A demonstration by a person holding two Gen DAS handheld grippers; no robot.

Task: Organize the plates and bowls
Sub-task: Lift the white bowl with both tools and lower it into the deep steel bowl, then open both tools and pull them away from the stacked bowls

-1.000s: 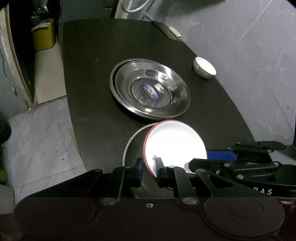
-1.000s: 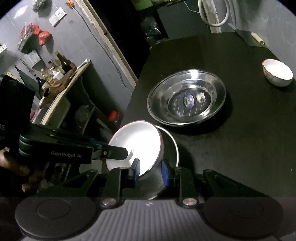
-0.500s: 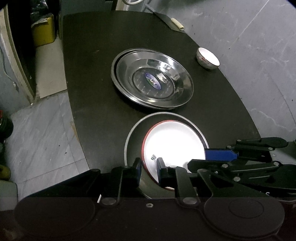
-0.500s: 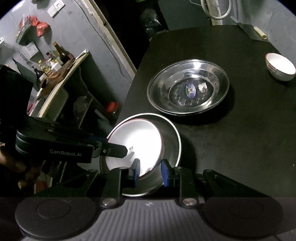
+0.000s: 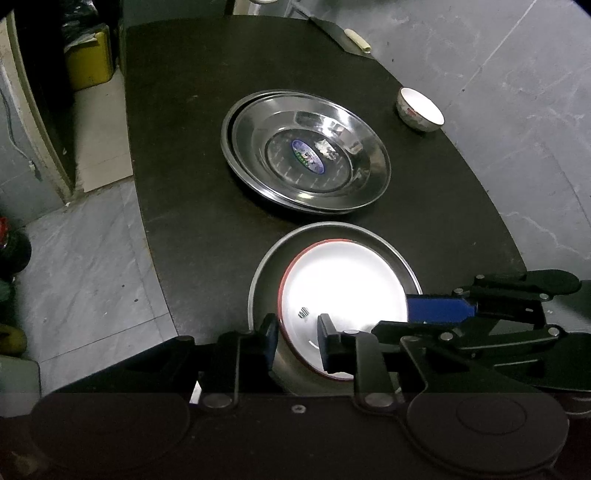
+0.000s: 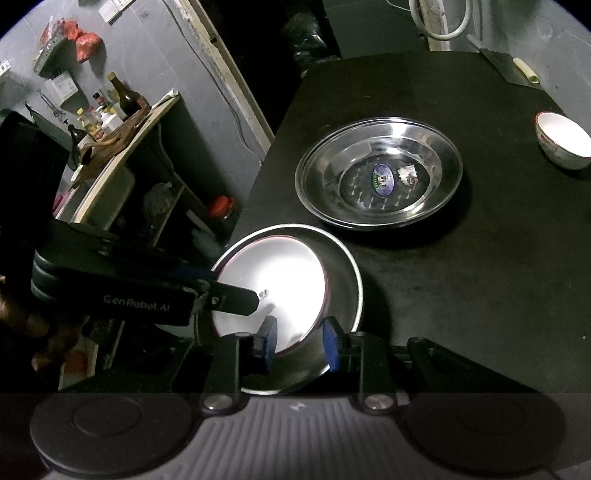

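Note:
A white plate with a red rim (image 5: 343,284) (image 6: 273,277) lies inside a shallow steel plate (image 5: 266,269) (image 6: 351,280) near the front edge of the black table (image 5: 184,147). My left gripper (image 5: 297,336) (image 6: 236,288) straddles the white plate's near-left rim. Its jaws are opening, and a gap shows between the right pad and the rim. My right gripper (image 6: 299,343) (image 5: 399,319) stays shut on the plate's right rim, one blue pad over the white face and the other outside, by the steel plate's rim.
Two nested large steel dishes (image 5: 306,162) (image 6: 380,177) sit mid-table. A small white bowl (image 5: 419,110) (image 6: 561,140) stands far right by the grey wall. A cleaver (image 5: 332,29) lies at the back. Left of the table are tiled floor (image 5: 85,258) and a bottle shelf (image 6: 107,122).
The white plate has gone from tilted up to lying flat in the steel plate. My left jaws have widened around its rim. The right grip looks the same.

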